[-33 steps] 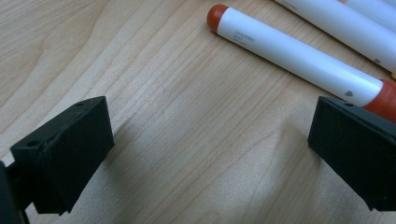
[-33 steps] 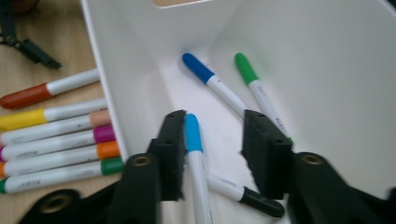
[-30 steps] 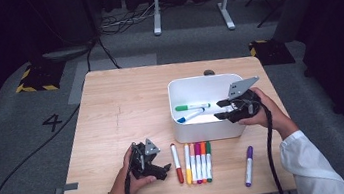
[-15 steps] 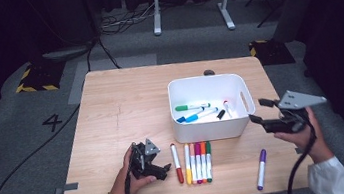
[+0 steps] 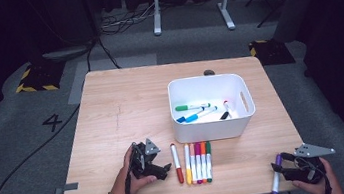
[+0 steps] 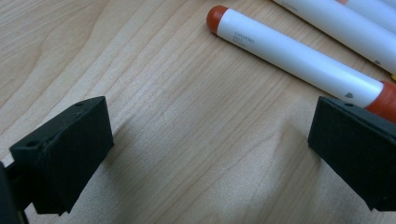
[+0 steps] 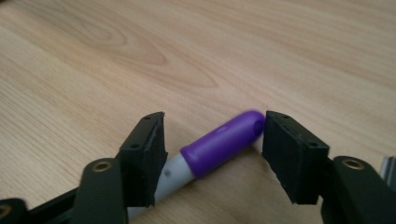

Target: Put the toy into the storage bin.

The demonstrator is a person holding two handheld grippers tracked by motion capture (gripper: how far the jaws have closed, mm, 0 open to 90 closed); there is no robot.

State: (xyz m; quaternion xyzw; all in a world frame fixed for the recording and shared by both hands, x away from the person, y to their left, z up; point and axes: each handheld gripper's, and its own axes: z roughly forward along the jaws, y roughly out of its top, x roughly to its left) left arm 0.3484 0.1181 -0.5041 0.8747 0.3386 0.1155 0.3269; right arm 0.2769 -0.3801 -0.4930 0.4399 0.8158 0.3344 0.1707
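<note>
Lying between claw (image 7: pixel 210 154) jaws: purple marker (image 7: pixel 219 142)

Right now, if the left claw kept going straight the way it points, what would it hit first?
Most likely the red marker. The left claw is open, low over the table, and the marker lies just ahead, crossing toward its right jaw; depth is hard to judge.

A lab or studio: dark curtained walls, grey carpet (image 5: pixel 27 161) with a taped number four (image 5: pixel 53 122), hazard-striped blocks (image 5: pixel 34 80), loose floor cables (image 5: pixel 22 164).
</note>
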